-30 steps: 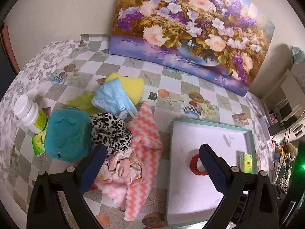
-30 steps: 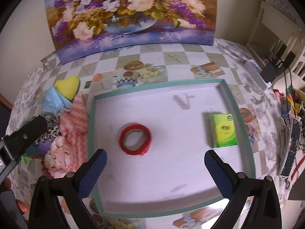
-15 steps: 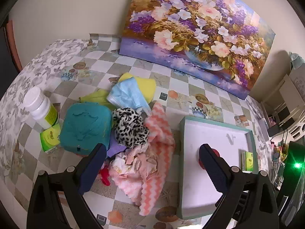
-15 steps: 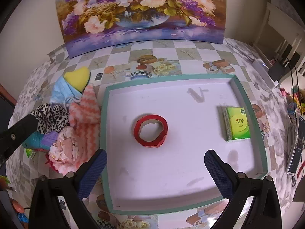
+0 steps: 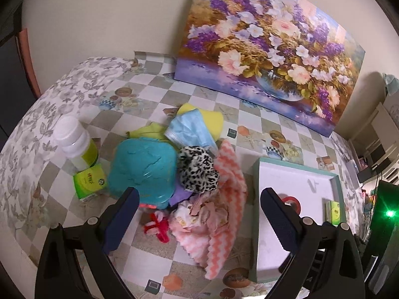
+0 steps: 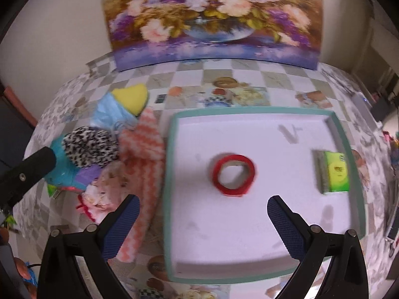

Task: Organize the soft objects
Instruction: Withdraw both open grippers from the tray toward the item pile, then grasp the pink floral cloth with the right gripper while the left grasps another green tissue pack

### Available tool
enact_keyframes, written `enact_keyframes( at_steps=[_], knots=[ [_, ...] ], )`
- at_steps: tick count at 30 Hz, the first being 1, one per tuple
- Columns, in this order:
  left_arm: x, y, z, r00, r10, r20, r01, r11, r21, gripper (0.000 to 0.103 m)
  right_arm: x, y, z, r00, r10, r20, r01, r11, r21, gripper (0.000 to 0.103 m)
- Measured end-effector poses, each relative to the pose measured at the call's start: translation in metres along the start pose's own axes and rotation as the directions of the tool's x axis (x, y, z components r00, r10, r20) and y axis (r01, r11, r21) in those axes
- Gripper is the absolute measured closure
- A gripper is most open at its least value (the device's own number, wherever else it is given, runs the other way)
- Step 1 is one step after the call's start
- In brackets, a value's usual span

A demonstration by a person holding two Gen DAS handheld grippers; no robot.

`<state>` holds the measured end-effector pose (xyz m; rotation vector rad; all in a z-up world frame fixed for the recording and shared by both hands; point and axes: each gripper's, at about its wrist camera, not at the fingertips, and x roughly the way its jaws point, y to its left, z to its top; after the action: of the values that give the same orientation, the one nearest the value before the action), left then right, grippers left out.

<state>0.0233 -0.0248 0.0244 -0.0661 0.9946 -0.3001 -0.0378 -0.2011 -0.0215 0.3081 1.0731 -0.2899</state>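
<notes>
Sorting barely begun: both hand-held grippers empty, soft items unsorted beside the tray.

The left hand-held gripper (image 5: 199, 214) hung with its fingers spread wide and nothing between them; directly ahead of it lay the heap of soft objects: a leopard-print scrunchie (image 5: 198, 172), a pink chevron cloth (image 5: 225, 209), a blue face mask (image 5: 190, 130), a yellow sponge (image 5: 212, 119) and a teal pad (image 5: 142, 170), all touching or overlapping on the bench (image 5: 74, 94). The right hand-held gripper (image 6: 203, 221) was likewise spread and empty, poised over the near part of the white tray (image 6: 249, 277). Ahead of its fingers the tray held only a red tape roll (image 6: 234, 174) and a green tissue pack (image 6: 335, 172). No cloth item had reached the tray; judged so, the whole heap remained to be moved.
</notes>
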Motion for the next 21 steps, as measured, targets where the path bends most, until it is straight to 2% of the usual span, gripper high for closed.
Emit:
enact_keyframes(
  at_steps=[3, 7, 10, 14, 17, 21],
  knots=[
    [-0.004, 0.012, -0.002, 1.000, 0.013, -0.013, -0.013, 1.000, -0.019, 0.005, 0.008, 0.011, -0.002, 0.998, 0.061, -0.024, -0.061, 0.998, -0.002, 0.000],
    [-0.010, 0.033, 0.000, 0.999, 0.054, -0.002, -0.054, 0.997, -0.059, 0.005, 0.016, 0.032, -0.006, 0.998, 0.055, -0.033, -0.057, 0.996, -0.067, 0.000],
    [-0.009, 0.056, 0.001, 0.997, 0.070, -0.019, -0.071, 0.993, -0.093, 0.005, 0.020, 0.046, -0.008, 0.995, 0.087, -0.042, -0.091, 0.991, -0.099, 0.000],
    [-0.009, 0.091, 0.004, 0.996, 0.077, -0.046, -0.083, 0.985, -0.149, 0.005, 0.026, 0.056, -0.009, 0.987, 0.149, -0.061, -0.153, 0.985, -0.074, 0.000],
    [-0.009, 0.110, 0.005, 0.993, 0.112, -0.046, -0.118, 0.982, -0.149, 0.005, 0.029, 0.065, -0.008, 0.983, 0.169, -0.069, -0.174, 0.982, -0.074, 0.000],
    [0.003, 0.143, 0.006, 0.990, 0.092, -0.105, -0.112, 0.973, -0.202, 0.005, 0.031, 0.077, -0.006, 0.978, 0.196, -0.076, -0.203, 0.975, -0.093, 0.000]
  ],
)
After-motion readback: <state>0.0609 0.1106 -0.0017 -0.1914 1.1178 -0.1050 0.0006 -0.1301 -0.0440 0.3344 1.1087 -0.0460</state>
